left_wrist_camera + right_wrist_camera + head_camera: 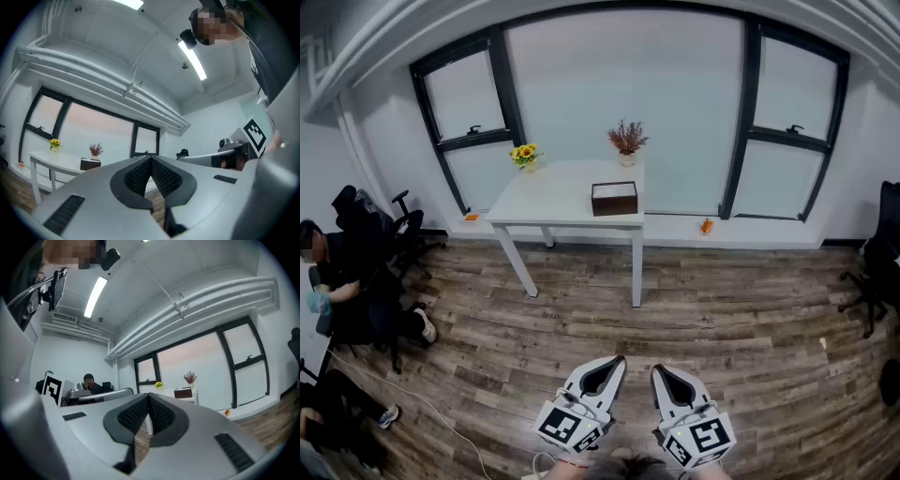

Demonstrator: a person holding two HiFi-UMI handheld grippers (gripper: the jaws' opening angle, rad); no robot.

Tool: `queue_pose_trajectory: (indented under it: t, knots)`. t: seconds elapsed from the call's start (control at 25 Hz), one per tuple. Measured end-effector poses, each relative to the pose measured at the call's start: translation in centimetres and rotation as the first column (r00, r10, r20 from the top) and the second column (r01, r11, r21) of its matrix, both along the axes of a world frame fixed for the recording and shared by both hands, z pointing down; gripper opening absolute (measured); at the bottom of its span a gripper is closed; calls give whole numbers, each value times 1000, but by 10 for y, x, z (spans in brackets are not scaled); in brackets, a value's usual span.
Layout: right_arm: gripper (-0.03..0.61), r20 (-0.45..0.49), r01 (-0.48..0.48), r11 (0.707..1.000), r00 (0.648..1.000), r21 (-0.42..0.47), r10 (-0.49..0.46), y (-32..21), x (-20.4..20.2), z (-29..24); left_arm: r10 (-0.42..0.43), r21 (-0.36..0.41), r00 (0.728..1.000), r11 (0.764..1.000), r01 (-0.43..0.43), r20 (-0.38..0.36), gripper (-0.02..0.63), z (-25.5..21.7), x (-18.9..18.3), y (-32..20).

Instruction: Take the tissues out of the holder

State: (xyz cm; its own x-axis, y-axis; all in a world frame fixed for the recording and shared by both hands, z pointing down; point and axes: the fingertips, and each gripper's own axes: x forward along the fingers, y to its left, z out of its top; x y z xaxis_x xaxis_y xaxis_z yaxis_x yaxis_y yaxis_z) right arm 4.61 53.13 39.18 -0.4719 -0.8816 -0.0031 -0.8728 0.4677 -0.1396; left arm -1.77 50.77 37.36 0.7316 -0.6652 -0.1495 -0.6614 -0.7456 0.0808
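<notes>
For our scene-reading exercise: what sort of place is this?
Likely an office or lab room: a white table beneath tall windows, an office chair on wood-look flooring, and a person seated at the left.

- Grey-brown, grained wood-look planks with a dull finish make up the floor.
- Smooth white top with a faint sheen on the counter.
- Dark brown, smooth-sided tissue holder; material unclear.
- Smooth matt pale-grey plastic shells on the left hand-held gripper and right hand-held gripper; black pads finely ribbed.
- Dark, matt, metal-looking window frames.
</notes>
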Motion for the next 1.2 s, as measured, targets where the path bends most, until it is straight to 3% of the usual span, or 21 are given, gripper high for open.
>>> queue_pose_trajectory:
  t: [0.76, 0.96, 1.2]
  knots:
    - [5, 14, 29, 1000, 999, 0, -29, 0, 13, 17, -49, -34, 999, 998, 50, 19, 8, 14, 4, -7]
    - [5, 2, 13, 1000, 1000, -4, -13, -31, 26, 22, -25, -20, 1000, 999, 25, 15, 6, 17, 22, -41]
    - [6, -5, -16, 1000, 1000, -10, 16, -107, 31, 22, 1, -18, 1000, 1000, -1, 5, 6, 15, 29, -114]
